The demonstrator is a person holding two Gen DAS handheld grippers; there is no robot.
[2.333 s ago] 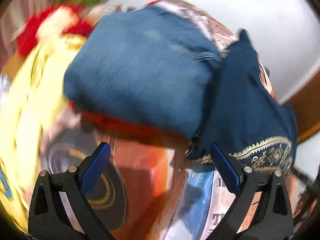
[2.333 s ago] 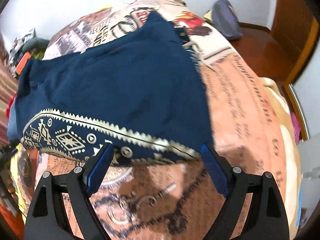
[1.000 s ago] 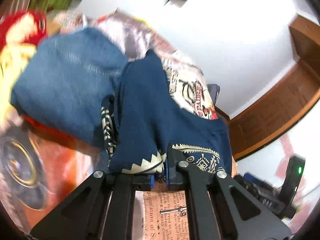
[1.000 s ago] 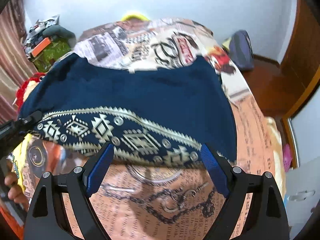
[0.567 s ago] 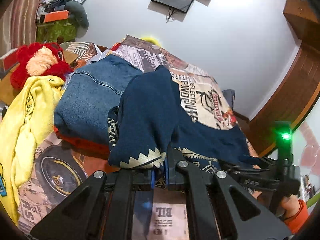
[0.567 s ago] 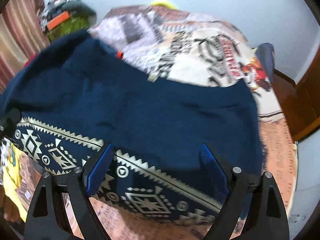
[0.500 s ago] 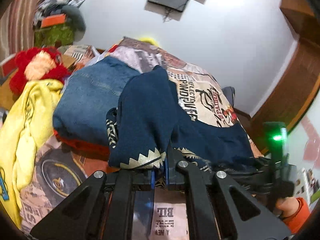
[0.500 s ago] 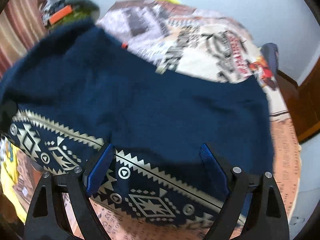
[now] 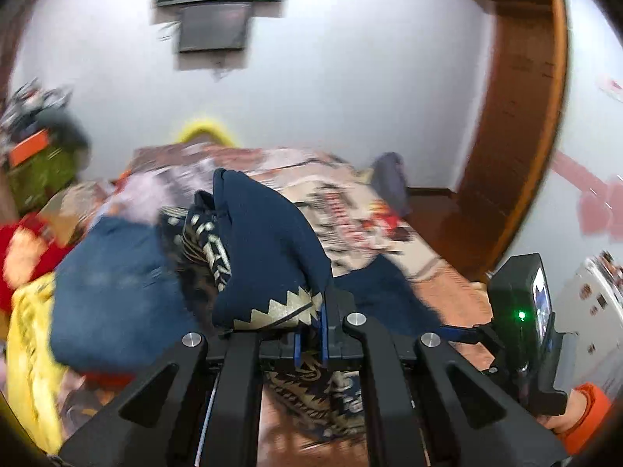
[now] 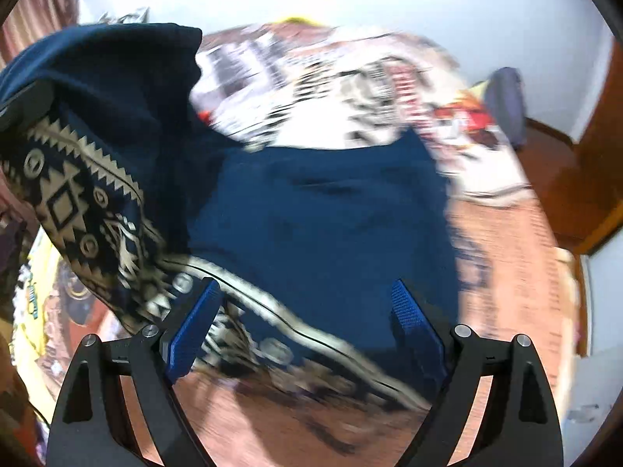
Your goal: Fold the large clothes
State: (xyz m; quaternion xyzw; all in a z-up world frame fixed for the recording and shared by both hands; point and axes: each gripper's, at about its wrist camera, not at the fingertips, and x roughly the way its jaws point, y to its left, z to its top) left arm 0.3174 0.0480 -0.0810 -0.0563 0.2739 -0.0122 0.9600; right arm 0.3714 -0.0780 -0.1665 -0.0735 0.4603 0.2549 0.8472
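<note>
A fold is judged to be under way rather than finished: most of the navy garment (image 10: 331,225) is spread flat on the printed bedspread (image 10: 506,257), while its patterned hem corner (image 9: 272,303) is lifted clear of the bed, so that side is not yet laid over and any further folds are left. The lifted cloth is pinched between the closed jaws of the left gripper (image 9: 310,340). The right gripper (image 10: 307,330) is held above the flat part with its jaws wide apart and nothing clamped. Open bedspread is seen beyond and to the right of the garment; on the left, room is limited by folded jeans (image 9: 113,295) and a yellow cloth (image 9: 31,342).
</note>
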